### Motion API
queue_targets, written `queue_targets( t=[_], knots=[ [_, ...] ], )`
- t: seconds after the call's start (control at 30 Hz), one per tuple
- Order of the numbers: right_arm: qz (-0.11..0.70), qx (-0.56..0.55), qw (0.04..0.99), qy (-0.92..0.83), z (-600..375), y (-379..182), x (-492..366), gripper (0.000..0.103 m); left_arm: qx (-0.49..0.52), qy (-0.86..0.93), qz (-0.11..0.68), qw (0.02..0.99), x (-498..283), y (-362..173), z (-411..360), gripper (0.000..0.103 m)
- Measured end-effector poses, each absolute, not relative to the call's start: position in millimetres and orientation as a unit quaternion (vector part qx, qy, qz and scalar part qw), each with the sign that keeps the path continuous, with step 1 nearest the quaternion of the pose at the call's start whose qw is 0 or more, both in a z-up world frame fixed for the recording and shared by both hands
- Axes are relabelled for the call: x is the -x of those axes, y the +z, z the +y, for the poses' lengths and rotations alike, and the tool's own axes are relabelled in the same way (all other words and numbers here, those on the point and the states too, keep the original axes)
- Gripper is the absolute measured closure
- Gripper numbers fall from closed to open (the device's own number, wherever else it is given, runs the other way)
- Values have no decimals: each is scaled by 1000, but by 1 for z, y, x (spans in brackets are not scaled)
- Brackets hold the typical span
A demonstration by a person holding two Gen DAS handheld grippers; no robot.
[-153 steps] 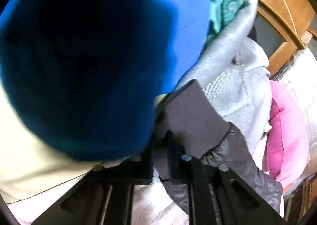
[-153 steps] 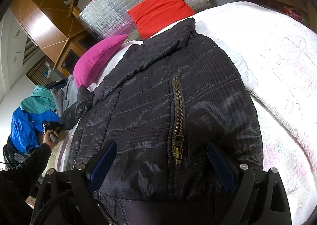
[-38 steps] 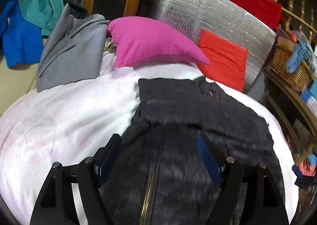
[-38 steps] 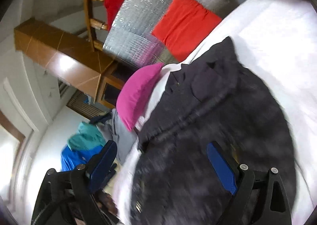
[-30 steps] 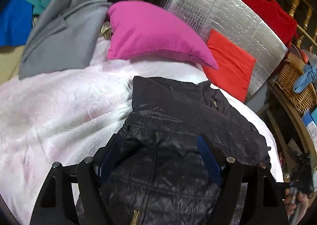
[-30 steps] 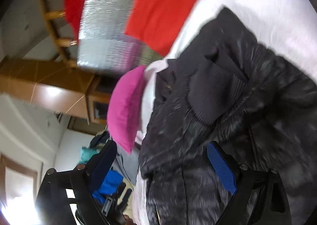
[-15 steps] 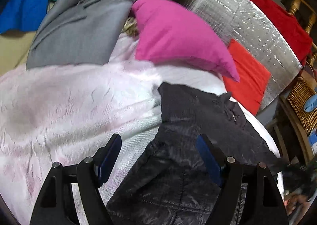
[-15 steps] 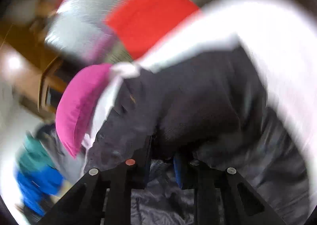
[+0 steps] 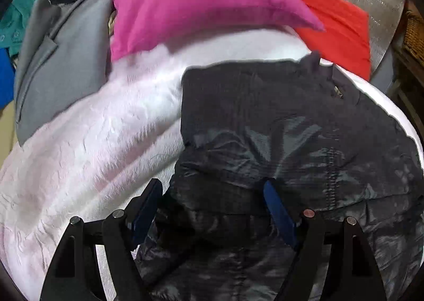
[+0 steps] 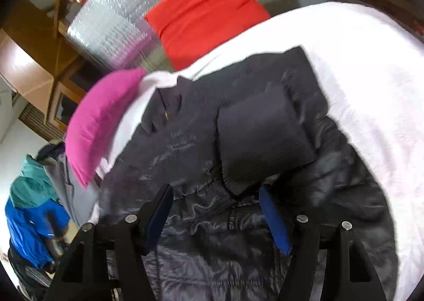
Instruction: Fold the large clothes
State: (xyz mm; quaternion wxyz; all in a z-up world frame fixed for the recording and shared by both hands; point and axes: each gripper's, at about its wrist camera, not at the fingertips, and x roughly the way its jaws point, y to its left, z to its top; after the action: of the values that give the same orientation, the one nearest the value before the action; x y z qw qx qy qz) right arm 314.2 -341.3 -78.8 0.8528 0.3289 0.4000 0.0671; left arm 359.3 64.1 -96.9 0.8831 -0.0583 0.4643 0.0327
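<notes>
Pink pillow (image 9: 201, 6) lies beyond black jacket (image 9: 291, 126).

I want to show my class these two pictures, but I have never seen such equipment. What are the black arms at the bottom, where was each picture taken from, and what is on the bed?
There is no robot here: a person holds a pair of tongs in each hand, and each carries a wide-angle camera looking along its two fingers. One picture looks past the left tongs, the other past the right tongs.

On the white bedspread lies a dark padded jacket, partly folded, with a ribbed cuff laid across it. Behind it are a pink pillow and a red cushion.

Both tongs are open over the jacket; the right pair has just been opening. Neither holds anything.
</notes>
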Motion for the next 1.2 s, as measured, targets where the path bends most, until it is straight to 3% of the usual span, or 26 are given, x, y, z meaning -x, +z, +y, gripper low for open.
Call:
queue_targets(
  t=[0.17, 0.3, 0.43, 0.53, 0.63, 0.77, 0.87, 0.97, 1.2],
  knots=[
    [347, -338, 869, 101, -334, -48, -317, 29, 97, 46, 409, 906, -346, -67, 71, 24],
    [367, -358, 848, 132, -327, -70, -343, 25, 92, -8, 387, 917, -344, -53, 43, 24],
    [411, -375, 824, 111, -330, -118, -356, 26, 15, -9, 473, 881, -364, -98, 8, 23],
    [412, -355, 832, 106, -328, -108, -354, 26, -42, 2, 441, 897, -360, -104, -5, 17],
    [392, -324, 855, 105, -318, -83, -350, 25, -6, 5, 449, 893, -360, -92, 4, 17],
    [366, -306, 865, 155, -284, -61, -351, 23, 21, -2, 404, 914, -352, -65, 5, 17],
    [385, -262, 867, 179, -253, -66, -359, 22, -3, -7, 421, 907, -356, -72, -1, 17],
    [459, -239, 841, 155, -235, -105, -372, 21, -31, 0, 456, 889, -362, -93, -9, 16],
    [410, -211, 873, 159, -223, -72, -370, 21, 1, -10, 400, 916, -351, -56, -6, 17]
  ],
)
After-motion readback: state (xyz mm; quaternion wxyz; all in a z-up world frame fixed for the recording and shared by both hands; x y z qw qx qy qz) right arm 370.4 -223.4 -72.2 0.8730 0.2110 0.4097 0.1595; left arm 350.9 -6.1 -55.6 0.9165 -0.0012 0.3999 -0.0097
